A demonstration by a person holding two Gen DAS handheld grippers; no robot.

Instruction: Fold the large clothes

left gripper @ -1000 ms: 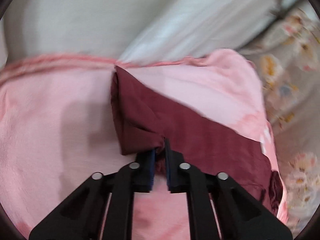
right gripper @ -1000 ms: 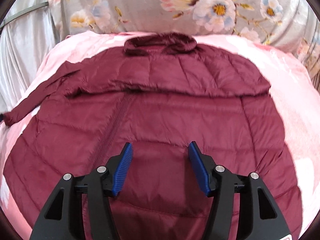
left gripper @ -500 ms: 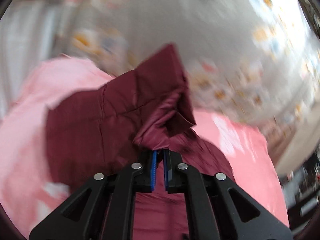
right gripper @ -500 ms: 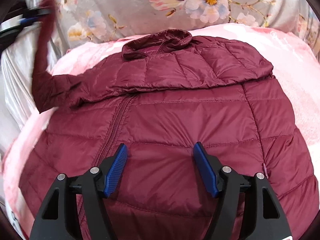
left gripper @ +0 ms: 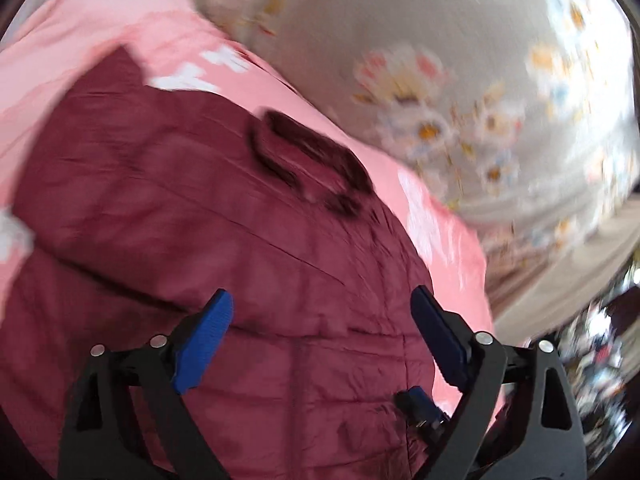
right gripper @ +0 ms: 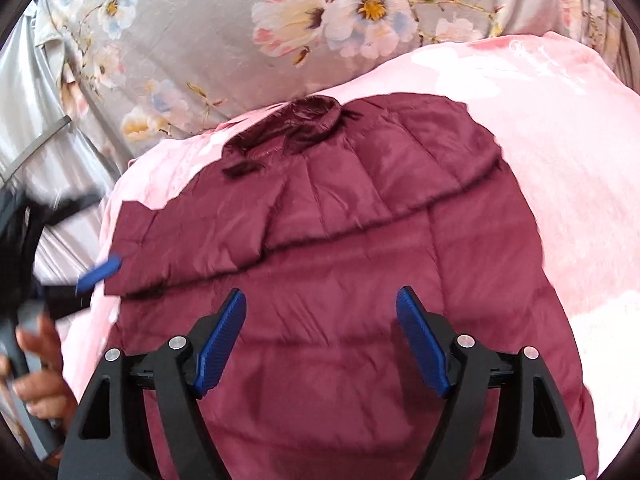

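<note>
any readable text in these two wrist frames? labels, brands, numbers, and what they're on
None readable.
Maroon jacket: no tag, logo or print shows in either view.
Pink blanket: white patches only, pattern rather than letters.
Floral sheet: flowers only.
Left gripper and right gripper: plain black frames, blue pads, no markings.
Clutter at the left view's right edge: too blurred to tell.
</note>
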